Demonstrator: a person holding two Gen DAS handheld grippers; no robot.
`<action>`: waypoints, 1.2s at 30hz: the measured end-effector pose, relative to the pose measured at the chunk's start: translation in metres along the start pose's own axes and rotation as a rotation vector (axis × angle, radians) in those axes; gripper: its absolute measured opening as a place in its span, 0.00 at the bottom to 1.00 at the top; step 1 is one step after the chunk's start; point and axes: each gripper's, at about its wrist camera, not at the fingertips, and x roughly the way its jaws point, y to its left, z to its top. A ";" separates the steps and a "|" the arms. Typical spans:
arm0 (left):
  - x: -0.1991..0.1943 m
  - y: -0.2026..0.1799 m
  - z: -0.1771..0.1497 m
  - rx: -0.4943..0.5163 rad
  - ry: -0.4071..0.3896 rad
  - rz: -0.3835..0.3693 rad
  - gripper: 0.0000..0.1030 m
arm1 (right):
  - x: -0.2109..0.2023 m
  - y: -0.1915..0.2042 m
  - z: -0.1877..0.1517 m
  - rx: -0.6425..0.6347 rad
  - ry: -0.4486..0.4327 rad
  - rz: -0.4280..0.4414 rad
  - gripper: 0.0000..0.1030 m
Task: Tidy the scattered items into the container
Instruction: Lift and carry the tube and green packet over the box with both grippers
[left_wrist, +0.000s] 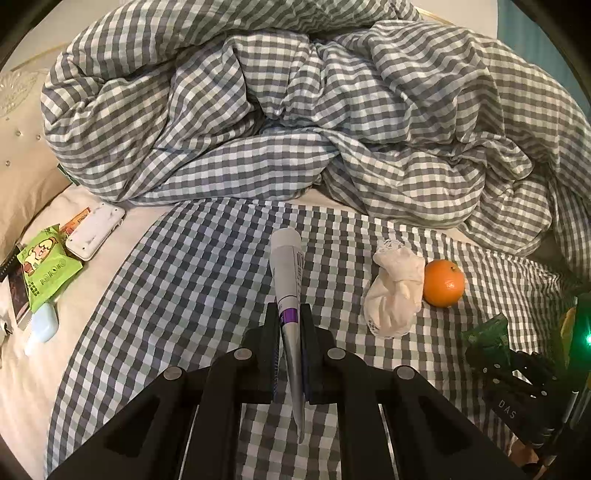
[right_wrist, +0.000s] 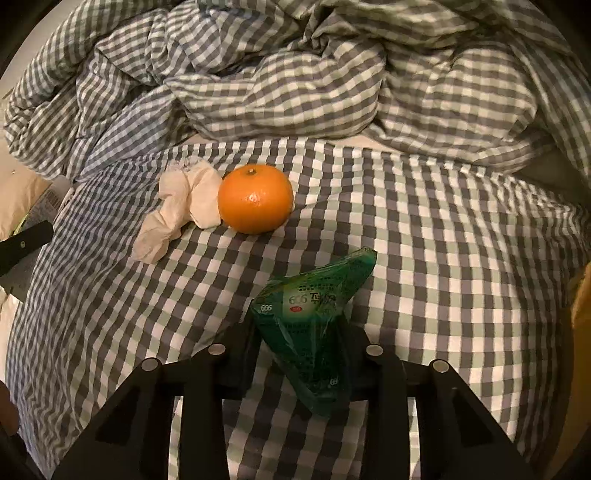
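We are clamping the left tongs (left_wrist: 290, 321) on a white and silver tube with a purple band (left_wrist: 287, 273), cap end pointing away from us, the crimped tail running back between the fingers. We are gripping a crumpled green plastic packet with white print (right_wrist: 314, 317) in the right tongs (right_wrist: 306, 332), closed on it, its top corner sticking up to the right; the same packet (left_wrist: 487, 332) and right tongs are showing at the right edge of the left wrist view. Both are hovering over a bed covered by a grey-and-white checked sheet (right_wrist: 443, 258). An orange mandarin (right_wrist: 255, 199) is sitting on the sheet, touching a crumpled cream sock (right_wrist: 177, 210) on its left; in the left view the mandarin (left_wrist: 443, 283) and the sock (left_wrist: 395, 291) are lying to the right of the tube. A bunched checked duvet (left_wrist: 295, 110) is piling up behind. On the bare cream part of the bed at far left, a light green snack packet (left_wrist: 44, 266), a white flat case (left_wrist: 95, 232) and a pale blue small bottle (left_wrist: 43, 326) are lying close together. We are not seeing any container in either view.
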 end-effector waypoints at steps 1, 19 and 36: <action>-0.003 -0.001 0.000 0.003 -0.005 -0.001 0.09 | -0.006 0.000 0.001 0.005 -0.010 0.005 0.33; -0.115 -0.028 0.009 0.027 -0.145 -0.033 0.09 | -0.151 0.009 -0.004 0.005 -0.217 0.043 0.33; -0.231 -0.063 -0.013 0.062 -0.271 -0.076 0.09 | -0.283 0.004 -0.034 0.013 -0.399 0.022 0.33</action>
